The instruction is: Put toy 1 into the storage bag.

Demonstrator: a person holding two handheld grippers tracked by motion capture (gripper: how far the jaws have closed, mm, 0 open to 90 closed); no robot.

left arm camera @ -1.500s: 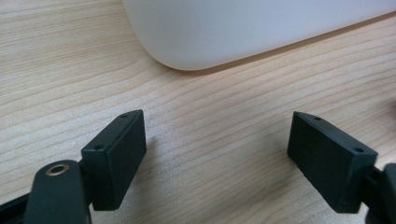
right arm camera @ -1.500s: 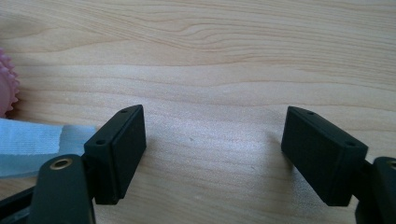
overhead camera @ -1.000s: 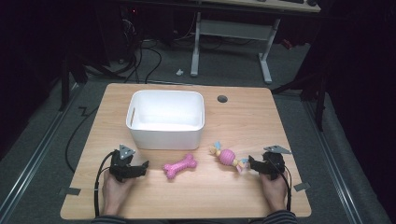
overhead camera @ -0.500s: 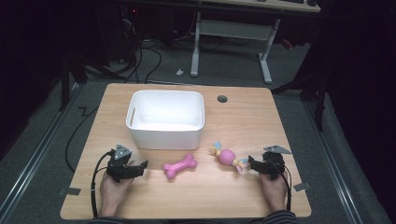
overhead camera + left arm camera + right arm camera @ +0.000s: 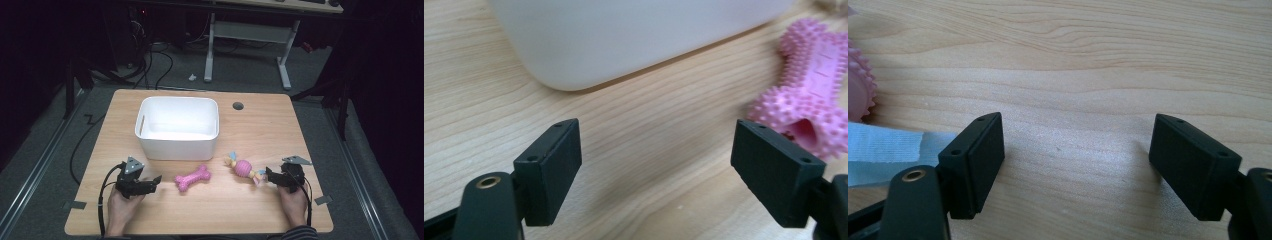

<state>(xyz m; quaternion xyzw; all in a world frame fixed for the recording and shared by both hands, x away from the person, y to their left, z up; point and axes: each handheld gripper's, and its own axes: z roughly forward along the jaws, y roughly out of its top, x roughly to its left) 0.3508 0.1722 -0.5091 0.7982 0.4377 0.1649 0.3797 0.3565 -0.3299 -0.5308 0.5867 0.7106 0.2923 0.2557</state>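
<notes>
Item: pink spiked bone toy [image 5: 192, 178], lying flat on the counter [image 5: 260, 125] at lower centre of the high view, just in front of the white bin [image 5: 177, 127]. Long axis slants from lower left to upper right.

Left hand-held gripper [image 5: 150, 182]: lower left of the high view, jaws spread and empty, resting low over the counter. In the left gripper view the bone [image 5: 809, 110] sits at the right edge, its near knob just beyond the right jaw and not between the jaws. This is the nearer hand to the bone.

Right hand-held gripper [image 5: 270, 175]: lower right, jaws spread, nothing between them. Just off its tip lies a pink ribbed doll-like toy [image 5: 244, 168], long axis slanting upper left to lower right; its pale blue end [image 5: 893, 145] appears to touch the left jaw, though the edge is cropped.
</notes>
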